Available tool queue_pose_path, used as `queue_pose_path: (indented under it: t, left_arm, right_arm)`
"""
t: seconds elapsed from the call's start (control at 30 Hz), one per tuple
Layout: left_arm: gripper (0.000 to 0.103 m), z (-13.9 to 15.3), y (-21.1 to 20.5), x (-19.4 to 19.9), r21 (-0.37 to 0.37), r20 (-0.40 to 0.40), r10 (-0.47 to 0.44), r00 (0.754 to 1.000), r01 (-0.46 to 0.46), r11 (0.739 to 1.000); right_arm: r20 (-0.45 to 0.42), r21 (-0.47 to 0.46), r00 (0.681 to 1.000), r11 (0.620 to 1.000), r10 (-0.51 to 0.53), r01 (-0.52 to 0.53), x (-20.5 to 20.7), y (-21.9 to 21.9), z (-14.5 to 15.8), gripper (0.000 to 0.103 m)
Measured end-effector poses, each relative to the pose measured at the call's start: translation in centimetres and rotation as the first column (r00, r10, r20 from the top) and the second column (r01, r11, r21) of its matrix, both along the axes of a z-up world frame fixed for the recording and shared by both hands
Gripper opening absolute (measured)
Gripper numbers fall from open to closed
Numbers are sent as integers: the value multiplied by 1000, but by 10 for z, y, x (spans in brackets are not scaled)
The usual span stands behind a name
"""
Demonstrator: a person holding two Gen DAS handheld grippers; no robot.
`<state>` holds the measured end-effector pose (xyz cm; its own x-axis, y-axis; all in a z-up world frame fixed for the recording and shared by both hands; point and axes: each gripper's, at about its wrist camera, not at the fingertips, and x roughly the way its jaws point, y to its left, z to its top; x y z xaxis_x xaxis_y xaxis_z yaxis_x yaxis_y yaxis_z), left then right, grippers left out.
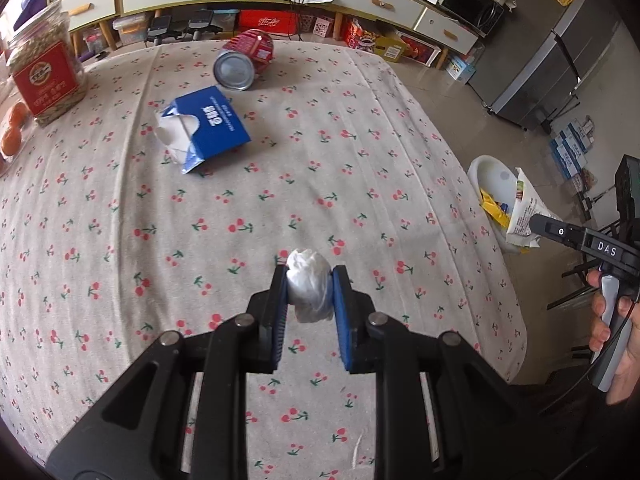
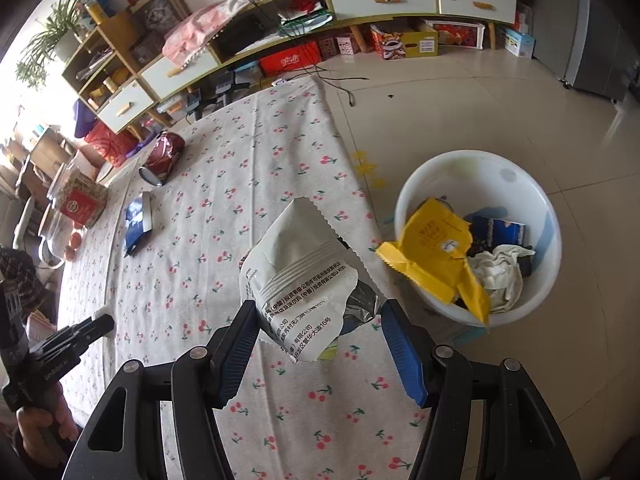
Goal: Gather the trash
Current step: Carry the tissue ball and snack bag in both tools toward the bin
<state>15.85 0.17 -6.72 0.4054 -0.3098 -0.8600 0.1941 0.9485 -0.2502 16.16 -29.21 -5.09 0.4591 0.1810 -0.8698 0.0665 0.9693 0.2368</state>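
Observation:
My left gripper (image 1: 310,280) is shut on a crumpled white tissue ball (image 1: 309,286), held just above the cherry-print tablecloth (image 1: 280,184). My right gripper (image 2: 316,316) holds a white snack wrapper (image 2: 304,280) between its blue pads; the wrapper fills the wide gap, near the table's right edge. The white trash bin (image 2: 404,200) stands on the floor to the right, with a yellow wrapper (image 2: 432,248) and other trash inside. The bin also shows in the left wrist view (image 1: 486,176), as do the right gripper (image 1: 538,222) and the wrapper (image 1: 524,208).
On the table lie a torn blue tissue box (image 1: 208,124), a tipped red can (image 1: 244,60) and a jar with a red label (image 1: 44,68). Oranges (image 1: 14,128) sit at the left edge. Shelves and boxes line the far wall.

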Motion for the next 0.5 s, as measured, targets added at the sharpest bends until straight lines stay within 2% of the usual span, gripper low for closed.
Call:
queue_pose_path:
  t: [0.5]
  left_arm:
    - [23, 2, -110, 19, -1, 4, -157, 988, 157, 988]
  right_arm:
    - [10, 32, 985, 984, -173, 173, -15, -112, 2, 64]
